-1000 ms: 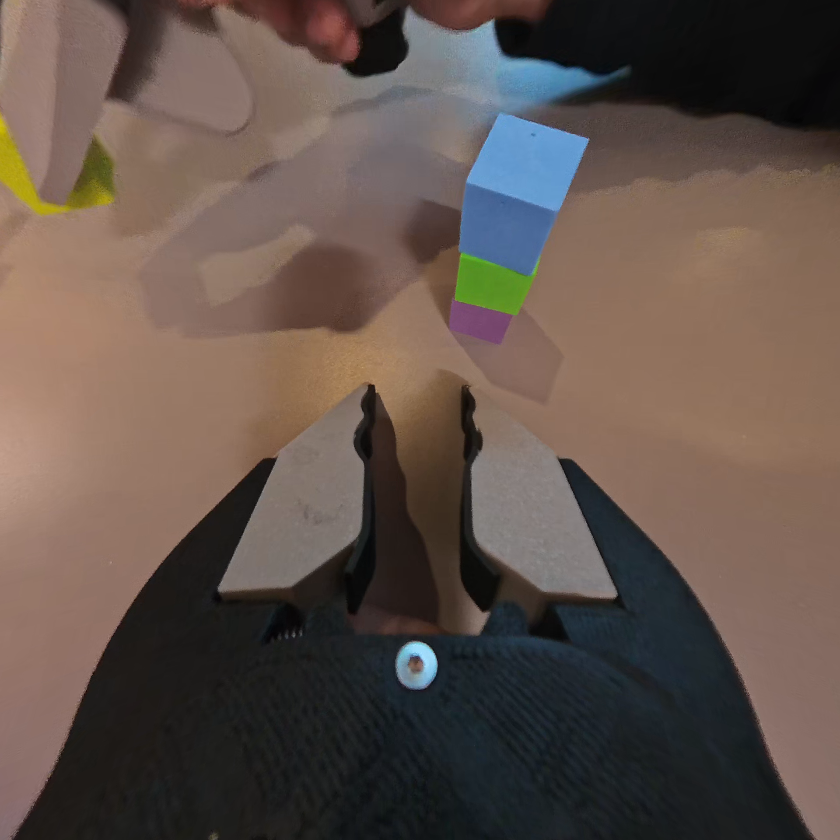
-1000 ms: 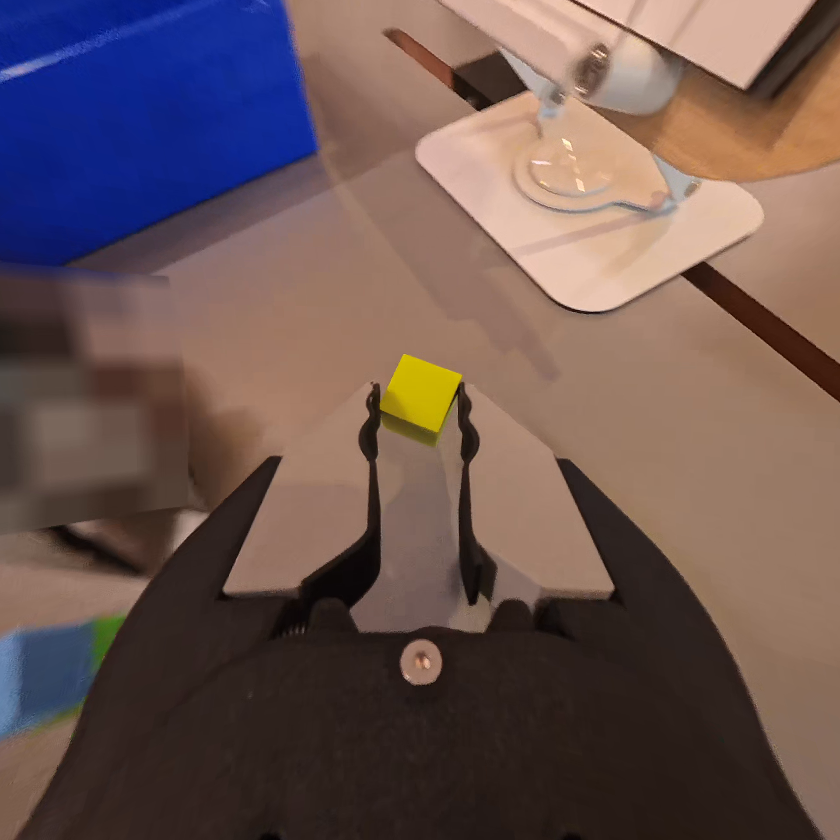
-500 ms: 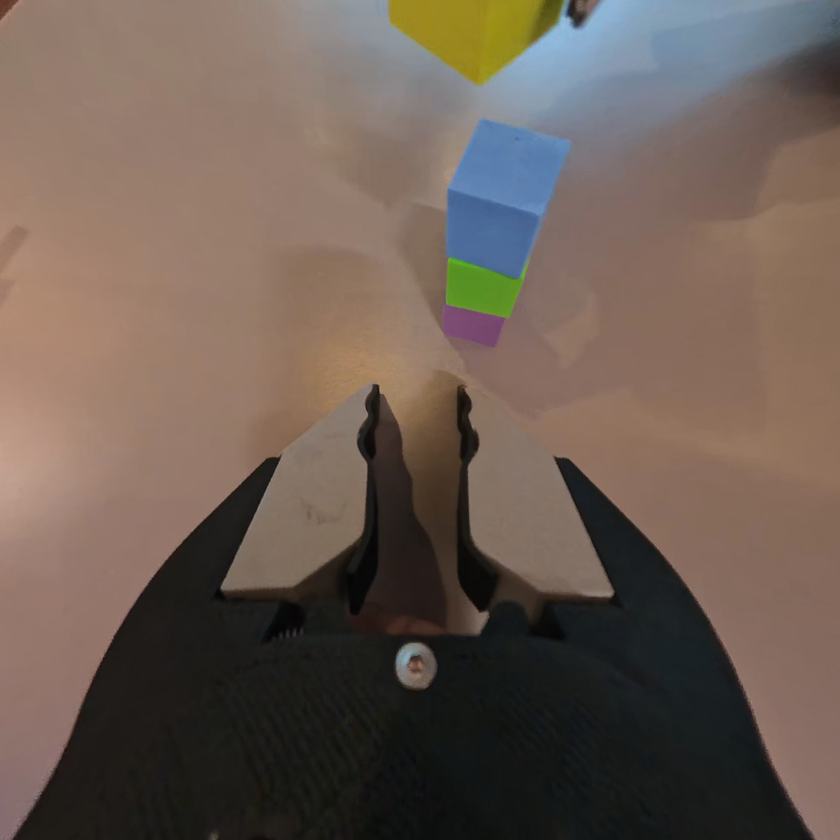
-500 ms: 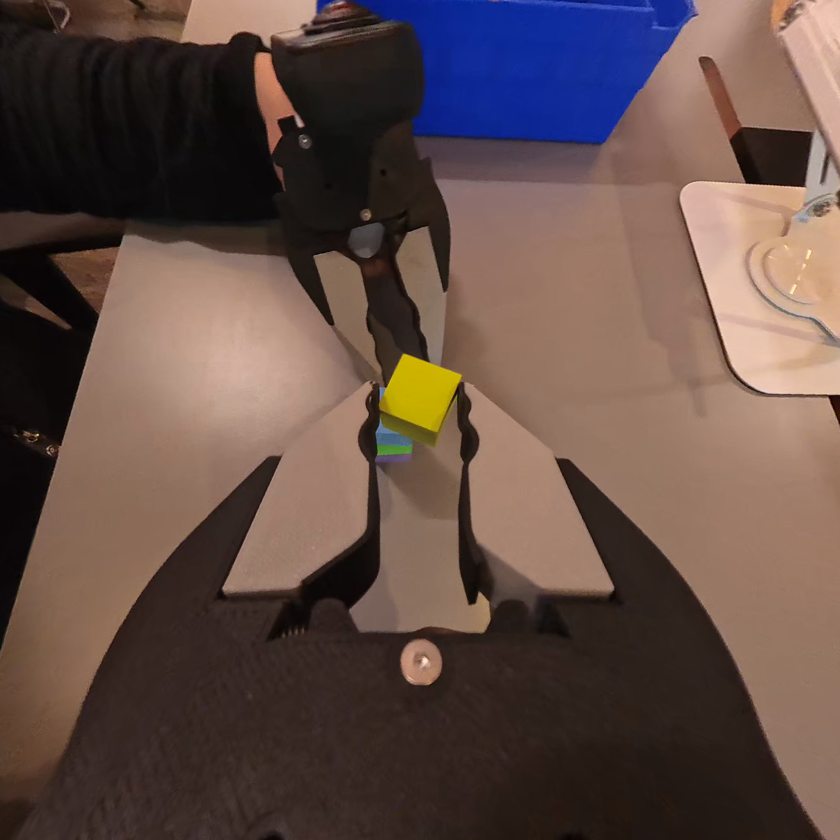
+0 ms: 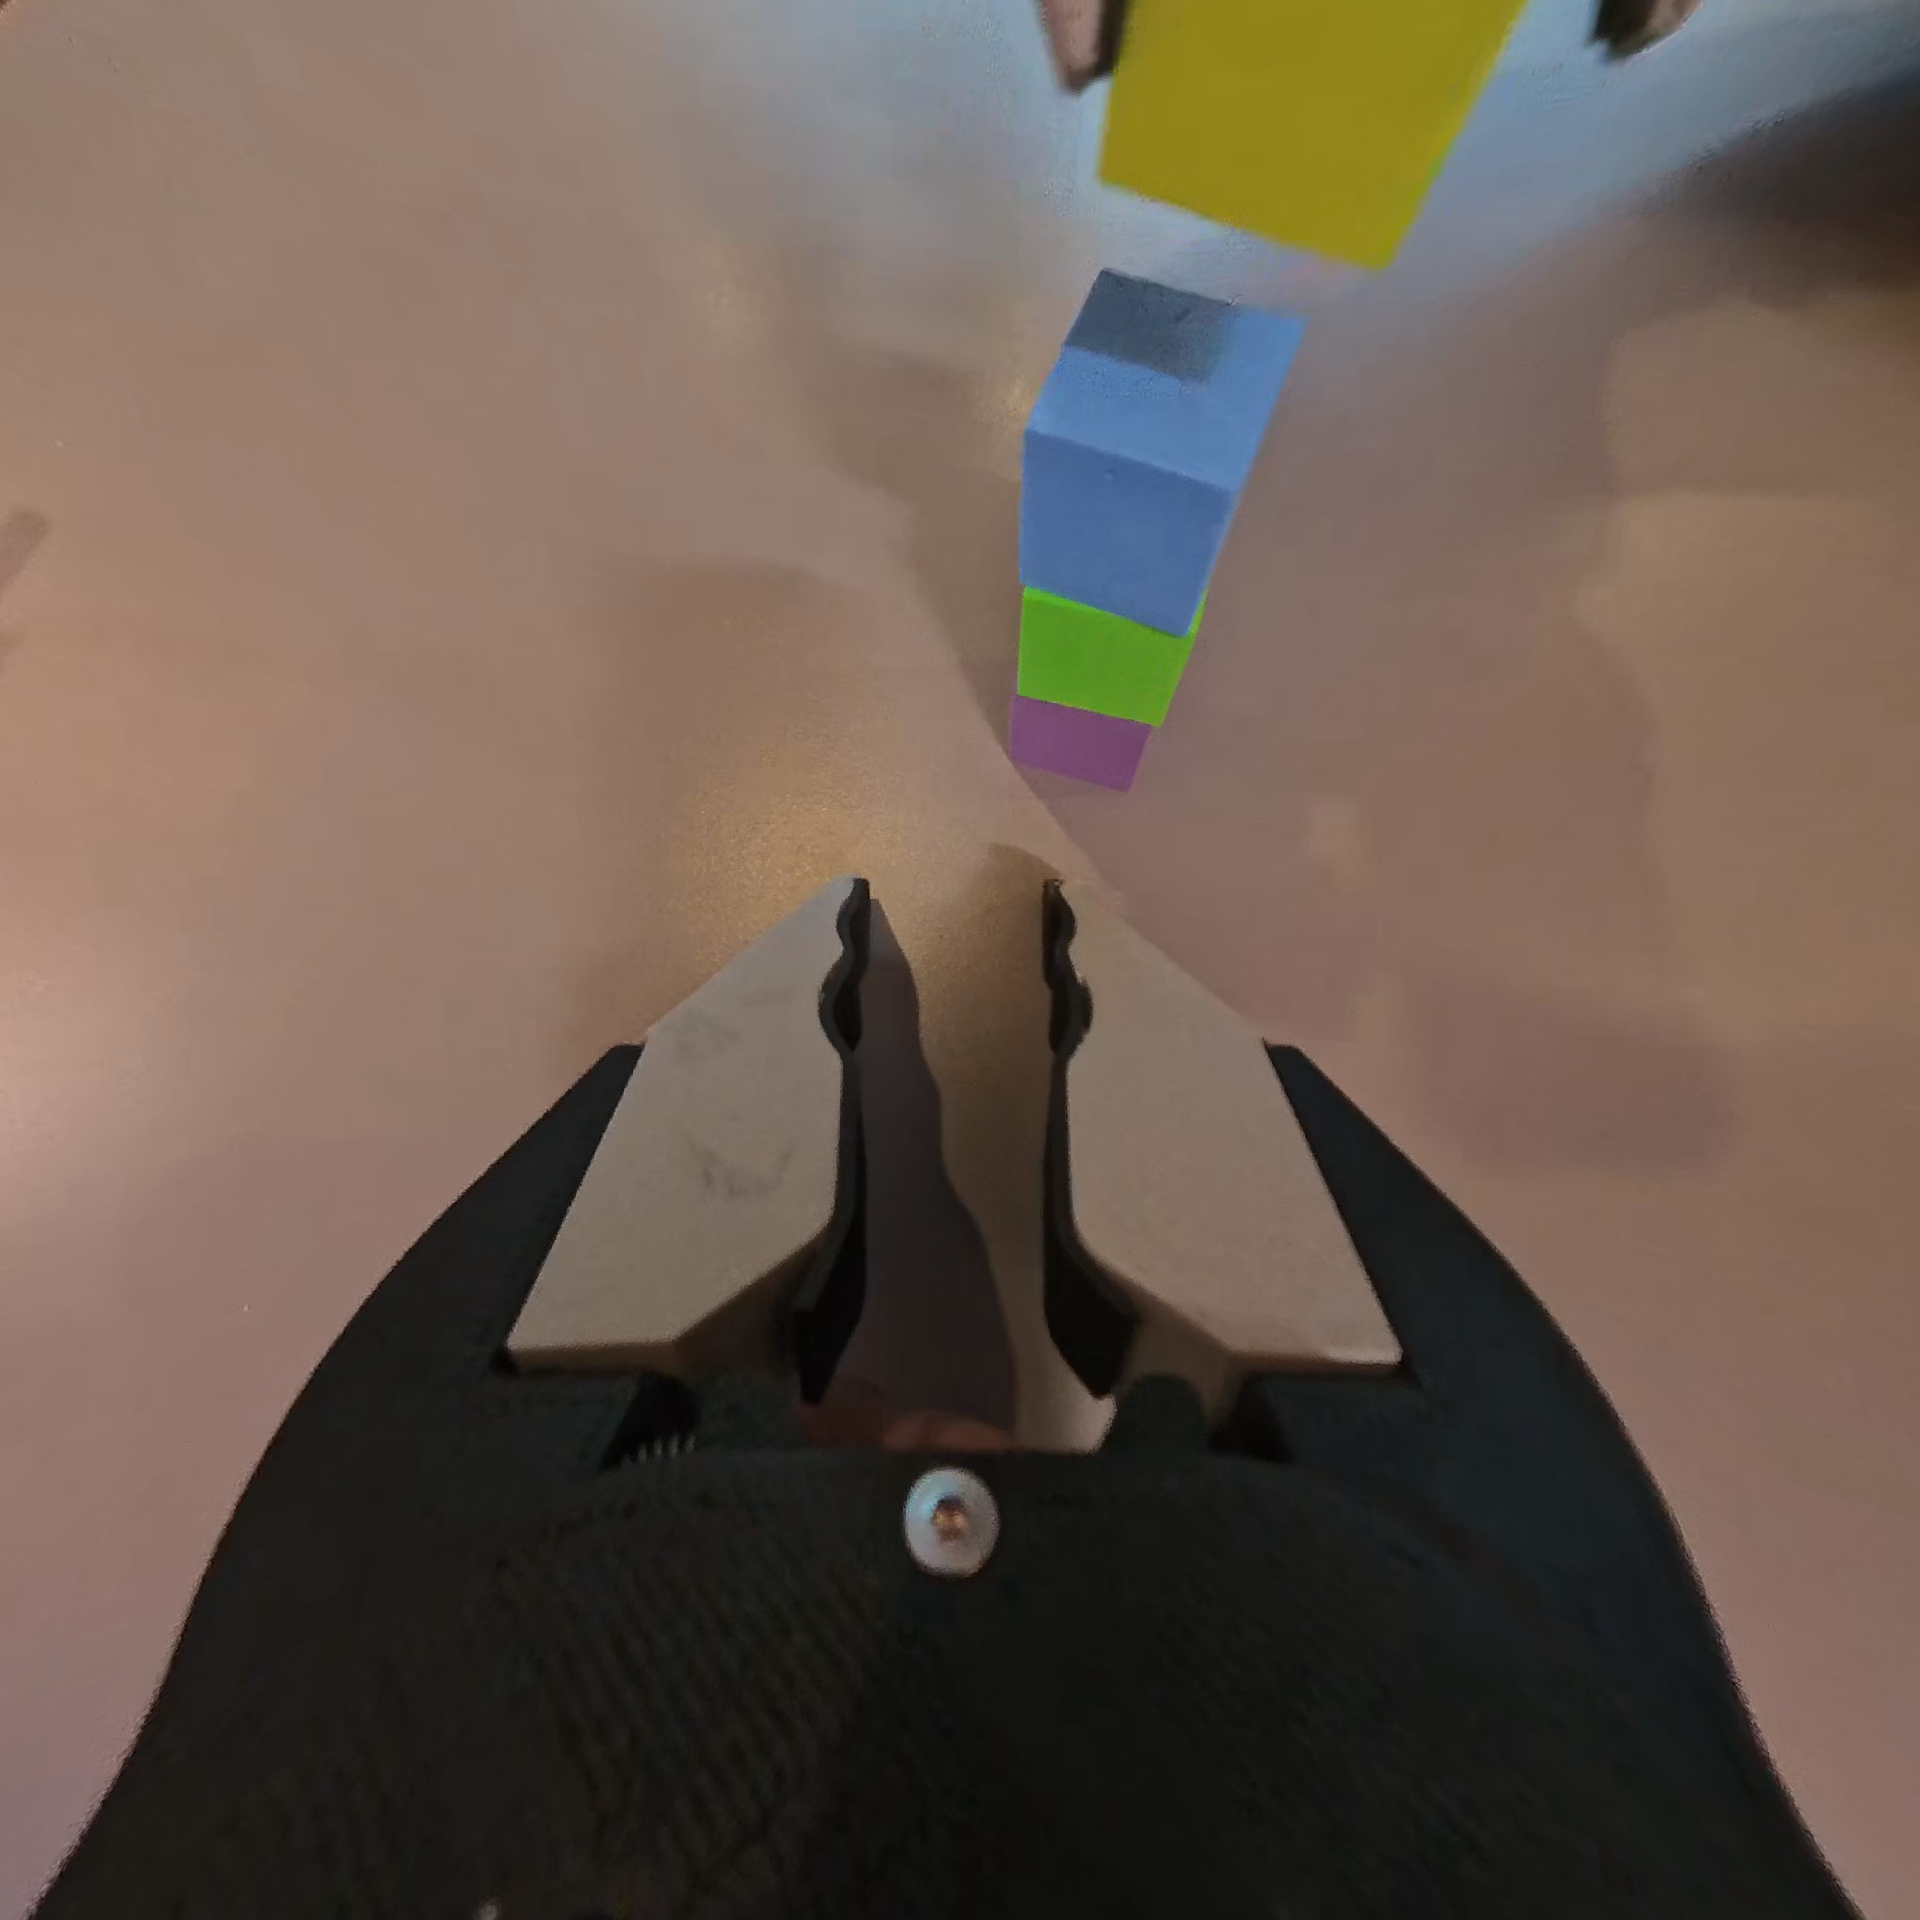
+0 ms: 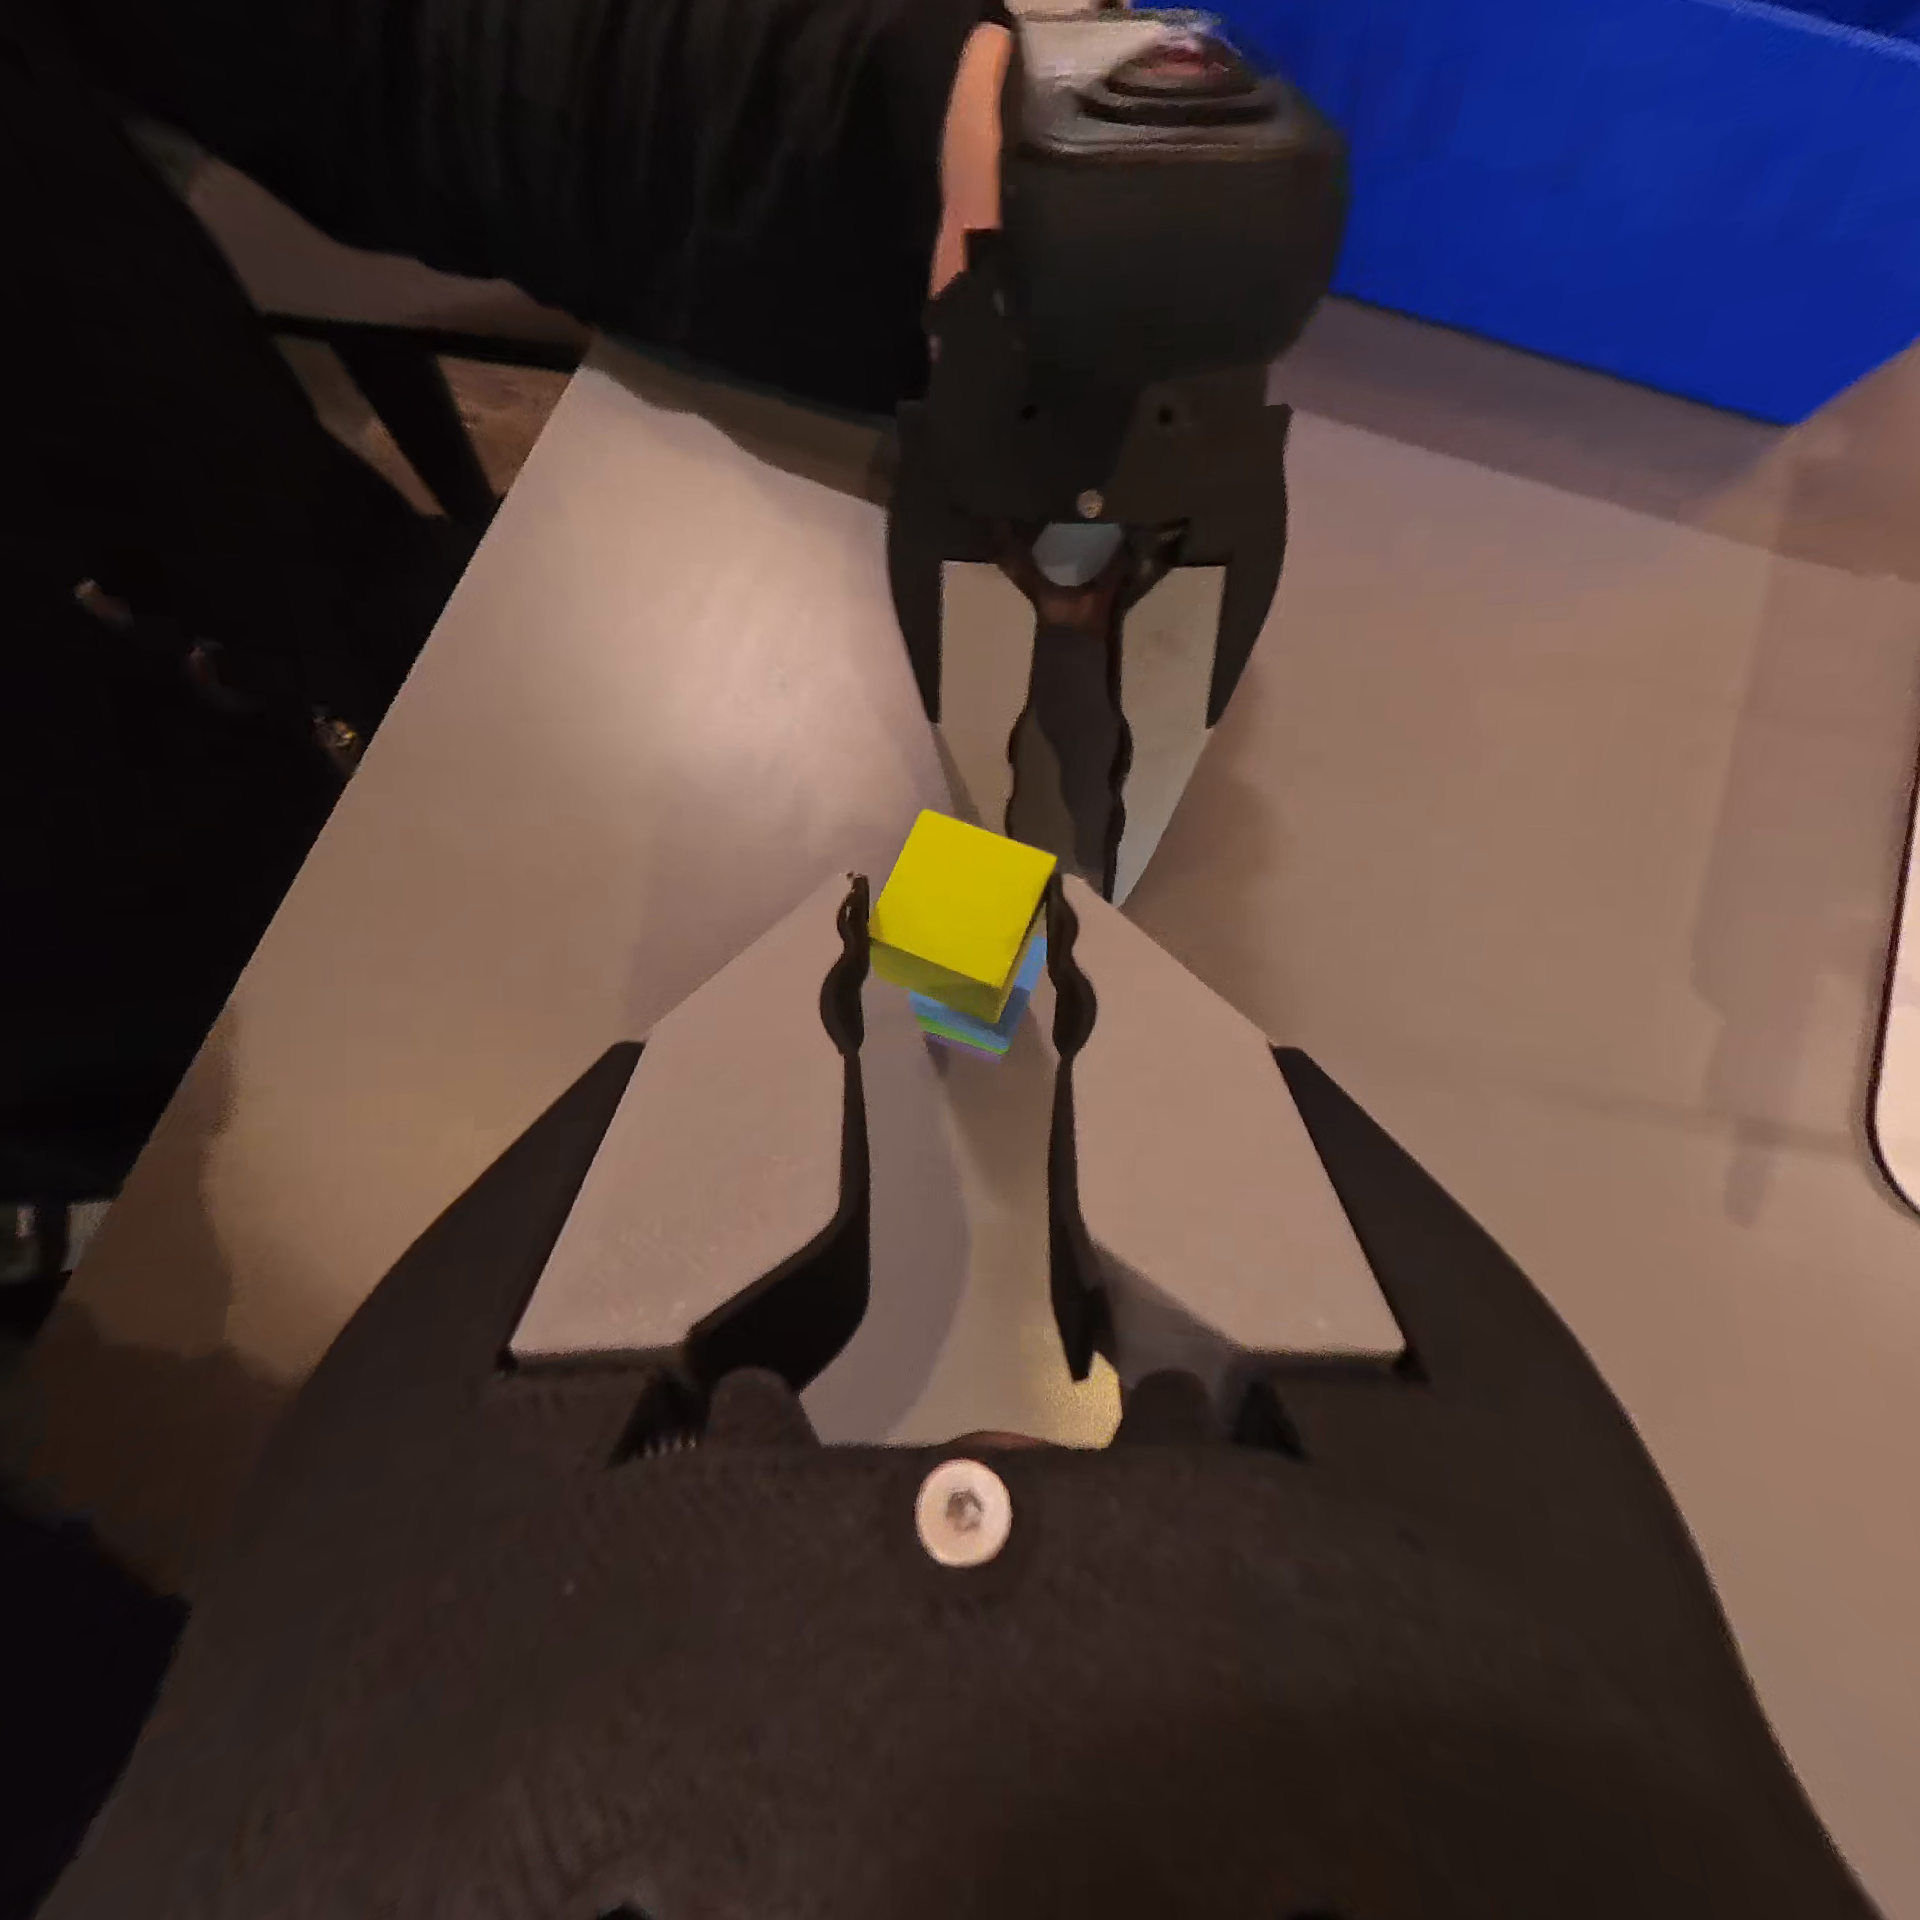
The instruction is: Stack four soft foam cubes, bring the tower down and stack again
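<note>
A tower of three foam cubes stands on the table: purple [image 5: 1081,743] at the bottom, green [image 5: 1107,660] in the middle, blue [image 5: 1138,478] on top. My right gripper [image 6: 954,920] is shut on a yellow cube [image 6: 961,902] and holds it just above the blue cube [image 6: 1023,987]. The yellow cube [image 5: 1288,125] shows at the top of the left wrist view, apart from the blue cube. My left gripper [image 5: 951,904] is open and empty, low over the table, short of the tower. It also shows in the right wrist view [image 6: 1070,831], beyond the tower.
A blue bin [image 6: 1621,197] stands at the far right of the table. A white base plate [image 6: 1901,1091] lies at the right edge. A person's black sleeve [image 6: 623,156] reaches in from the far left. The table's left edge [image 6: 343,831] is near. Across from one pair of fingers to the other is roughly 11 cm. The white base plate [image 6: 1901,1091] is about 25 cm from my left fingertips.
My right gripper has brought the yellow cube down closer over the blue cube. The left gripper has stayed in place, still open. The tower has not moved.
</note>
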Demonstrator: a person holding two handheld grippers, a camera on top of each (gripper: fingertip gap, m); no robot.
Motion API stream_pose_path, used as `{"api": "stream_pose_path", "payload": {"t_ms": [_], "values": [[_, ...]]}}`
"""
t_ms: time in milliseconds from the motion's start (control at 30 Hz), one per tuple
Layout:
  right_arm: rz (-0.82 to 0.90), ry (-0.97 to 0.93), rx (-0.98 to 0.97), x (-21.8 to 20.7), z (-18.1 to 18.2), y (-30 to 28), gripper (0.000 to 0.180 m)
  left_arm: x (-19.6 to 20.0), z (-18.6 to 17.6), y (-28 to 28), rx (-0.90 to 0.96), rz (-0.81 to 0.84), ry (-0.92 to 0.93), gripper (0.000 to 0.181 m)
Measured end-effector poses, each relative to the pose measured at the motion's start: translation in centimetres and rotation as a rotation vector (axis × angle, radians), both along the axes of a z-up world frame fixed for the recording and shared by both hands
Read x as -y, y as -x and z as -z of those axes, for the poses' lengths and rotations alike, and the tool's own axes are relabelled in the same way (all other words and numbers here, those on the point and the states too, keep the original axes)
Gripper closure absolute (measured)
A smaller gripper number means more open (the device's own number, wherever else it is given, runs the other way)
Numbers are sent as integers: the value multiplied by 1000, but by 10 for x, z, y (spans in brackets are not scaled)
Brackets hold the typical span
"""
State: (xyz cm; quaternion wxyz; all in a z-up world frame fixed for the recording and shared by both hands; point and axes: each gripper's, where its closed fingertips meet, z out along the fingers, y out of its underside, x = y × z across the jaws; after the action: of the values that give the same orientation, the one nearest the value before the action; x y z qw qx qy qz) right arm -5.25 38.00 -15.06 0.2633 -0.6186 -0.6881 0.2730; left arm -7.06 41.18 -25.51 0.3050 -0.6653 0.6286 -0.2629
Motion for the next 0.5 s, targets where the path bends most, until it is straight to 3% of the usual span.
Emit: {"api": "stream_pose_path", "payload": {"t_ms": [200, 500], "values": [[-96, 52, -140, 0, -16, -1, 148, 1, 0, 0, 0, 1, 11, 150], [-62, 36, -66, -5, 2, 1, 148, 1, 0, -1, 0, 2, 11, 151]]}}
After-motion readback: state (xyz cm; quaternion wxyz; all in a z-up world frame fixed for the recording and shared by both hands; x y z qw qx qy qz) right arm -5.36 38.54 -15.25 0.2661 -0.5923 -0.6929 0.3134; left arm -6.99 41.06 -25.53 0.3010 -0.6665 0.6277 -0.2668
